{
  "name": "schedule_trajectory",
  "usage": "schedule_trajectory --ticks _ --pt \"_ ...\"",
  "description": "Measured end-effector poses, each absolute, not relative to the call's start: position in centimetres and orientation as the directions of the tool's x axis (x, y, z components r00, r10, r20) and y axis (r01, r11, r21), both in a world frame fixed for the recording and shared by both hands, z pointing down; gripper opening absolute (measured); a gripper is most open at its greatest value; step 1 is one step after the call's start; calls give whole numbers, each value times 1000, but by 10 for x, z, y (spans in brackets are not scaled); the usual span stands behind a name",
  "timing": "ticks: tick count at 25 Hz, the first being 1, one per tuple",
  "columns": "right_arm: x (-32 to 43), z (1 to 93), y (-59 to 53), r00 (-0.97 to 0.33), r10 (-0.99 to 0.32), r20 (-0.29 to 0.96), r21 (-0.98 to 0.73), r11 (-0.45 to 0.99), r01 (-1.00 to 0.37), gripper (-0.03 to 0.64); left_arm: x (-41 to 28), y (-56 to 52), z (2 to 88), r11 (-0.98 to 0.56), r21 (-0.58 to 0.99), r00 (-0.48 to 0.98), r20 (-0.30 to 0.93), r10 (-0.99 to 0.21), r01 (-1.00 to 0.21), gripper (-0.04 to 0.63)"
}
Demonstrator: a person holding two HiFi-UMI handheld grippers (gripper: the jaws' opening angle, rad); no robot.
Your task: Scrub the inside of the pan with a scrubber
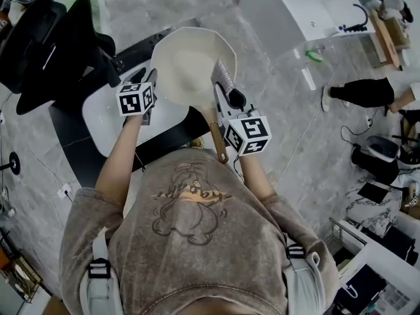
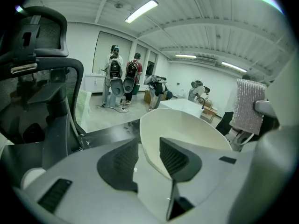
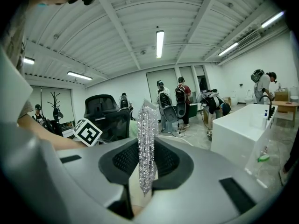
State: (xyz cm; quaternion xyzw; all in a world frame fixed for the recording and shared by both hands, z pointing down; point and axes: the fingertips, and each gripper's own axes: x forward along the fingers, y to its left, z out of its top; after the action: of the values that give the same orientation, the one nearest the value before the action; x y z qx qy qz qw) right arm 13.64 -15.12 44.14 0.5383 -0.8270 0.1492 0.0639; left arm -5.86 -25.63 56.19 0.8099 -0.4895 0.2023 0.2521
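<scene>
Right gripper (image 3: 145,158): I am pinching a glittery mesh scrubber (image 3: 147,134), flat and upright. Left gripper (image 2: 148,157): I am spreading my jaws around the smooth cream faceted pan (image 2: 191,127) rim, on the white table (image 1: 108,120). A black mesh chair (image 1: 56,51) is standing beside it.

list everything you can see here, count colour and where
pan: one, cream with wooden handle, on the table
scrubber: one, silver, at the pan's right rim
table: one, white, under the pan
office chair: one, black, left of the table
counter: one, white, far right
people: several, far end of the room
left hand-held gripper: one, grey, open at the pan's left rim
right hand-held gripper: one, grey, shut on the scrubber
</scene>
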Motion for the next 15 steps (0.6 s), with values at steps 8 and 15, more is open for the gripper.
schedule_trajectory --ticks 8,15 --pt "136 452 -158 -403 -865 299 -187 361 -914 80 -61 -277 591 -362 247 435 613 -660 -899 143" --pt "129 461 -171 -416 -848 329 -181 375 -909 80 -53 -283 595 -364 295 467 619 -632 -884 84"
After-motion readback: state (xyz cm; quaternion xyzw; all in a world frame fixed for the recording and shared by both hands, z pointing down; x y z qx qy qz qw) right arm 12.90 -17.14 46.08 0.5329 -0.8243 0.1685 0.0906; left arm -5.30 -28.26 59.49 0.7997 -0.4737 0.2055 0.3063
